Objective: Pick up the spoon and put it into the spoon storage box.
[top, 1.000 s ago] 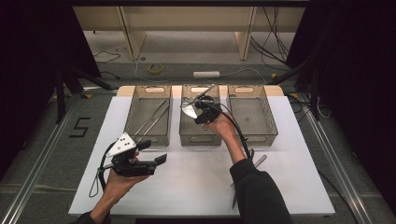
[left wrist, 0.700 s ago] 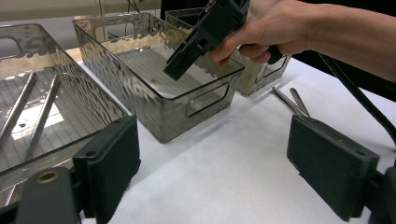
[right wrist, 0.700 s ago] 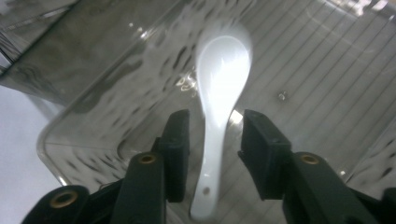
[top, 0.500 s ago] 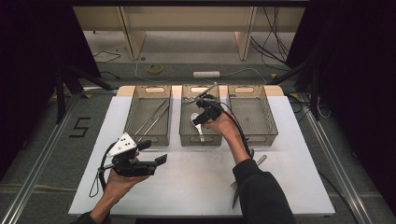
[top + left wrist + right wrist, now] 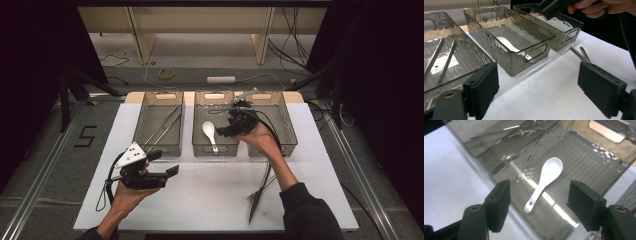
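A white ceramic spoon (image 5: 210, 134) (image 5: 544, 182) (image 5: 506, 44) lies flat in the middle one of three clear grey bins (image 5: 216, 148). My right gripper (image 5: 226, 129) (image 5: 539, 205) hovers above that bin's right side. Its jaws have just been opening and now stand apart with nothing between them, the spoon well below. My left gripper (image 5: 165, 162) (image 5: 537, 92) is held over the white table at the front left, open and empty.
The left bin (image 5: 159, 148) (image 5: 461, 62) holds long metal rods (image 5: 165, 125) (image 5: 441, 57). The right bin (image 5: 272, 149) (image 5: 564, 30) stands beside the middle one. Metal forks (image 5: 260, 192) (image 5: 580, 53) lie on the table (image 5: 210, 200) under the right forearm.
The right gripper let go of the white spoon, which now lies in the middle bin. It opened and lifted away to the right. The left gripper stayed put.
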### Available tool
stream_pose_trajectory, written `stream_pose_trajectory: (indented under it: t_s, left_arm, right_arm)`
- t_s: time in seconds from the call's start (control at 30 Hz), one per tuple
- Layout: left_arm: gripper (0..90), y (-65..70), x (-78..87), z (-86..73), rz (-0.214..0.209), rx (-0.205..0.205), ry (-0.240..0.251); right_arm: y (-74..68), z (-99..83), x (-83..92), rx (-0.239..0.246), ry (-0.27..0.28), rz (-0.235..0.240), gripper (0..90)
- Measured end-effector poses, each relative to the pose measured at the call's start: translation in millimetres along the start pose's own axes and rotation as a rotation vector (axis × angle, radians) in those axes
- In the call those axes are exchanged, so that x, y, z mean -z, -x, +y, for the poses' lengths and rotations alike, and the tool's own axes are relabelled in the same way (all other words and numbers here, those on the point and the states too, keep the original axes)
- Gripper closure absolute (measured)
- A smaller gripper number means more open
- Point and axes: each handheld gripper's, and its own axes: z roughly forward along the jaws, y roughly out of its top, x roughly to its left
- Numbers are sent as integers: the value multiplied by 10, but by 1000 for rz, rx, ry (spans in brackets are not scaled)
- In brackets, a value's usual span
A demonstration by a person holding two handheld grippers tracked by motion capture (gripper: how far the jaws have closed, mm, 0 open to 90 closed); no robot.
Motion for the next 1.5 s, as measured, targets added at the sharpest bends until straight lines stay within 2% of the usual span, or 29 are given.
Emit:
stream_pose_trajectory:
  t_s: [0.03, 0.13, 0.27, 0.4, 0.5, 0.63, 0.67, 0.8, 1.03, 1.23, 1.37, 1.5]
  left_arm:
    - [167, 0, 0, 0, 0, -2, 0]
    - [167, 0, -4, -1, 2, -2, -1]
    - [167, -1, -5, -2, 5, -1, -1]
    - [167, -1, -7, -4, 7, 0, -1]
    - [167, -1, -11, -4, 8, 2, -2]
    - [167, -2, -10, -5, 8, -1, -4]
    - [167, -1, -14, -6, 9, 1, -3]
    - [167, 0, -15, -5, 10, 0, -5]
    - [167, -1, -19, -2, 10, -3, -4]
    - [167, -4, -20, 2, 9, -3, 0]
    - [167, -3, -23, 4, 10, -2, 1]
    - [167, -5, -30, 7, 12, -1, 0]
  right_arm:
    - [-26, -40, 61, -6, 5, 8, 353]
    - [-81, -191, 196, 22, 10, 7, 354]
    - [-98, -425, 293, 33, 10, 4, 354]
    - [-70, -643, 355, 10, 10, -5, 350]
    - [-41, -786, 385, -8, 8, -51, 343]
    - [-32, -892, 411, -35, 9, -69, 336]
    - [-16, -971, 427, -57, 5, -84, 335]
    - [16, -1094, 430, -90, 0, -104, 332]
    - [47, -1244, 412, -128, -39, -144, 310]
    - [83, -1310, 426, -141, -41, -153, 295]
    - [126, -1374, 443, -175, -56, -162, 286]
    - [144, -1412, 452, -164, -48, -161, 323]
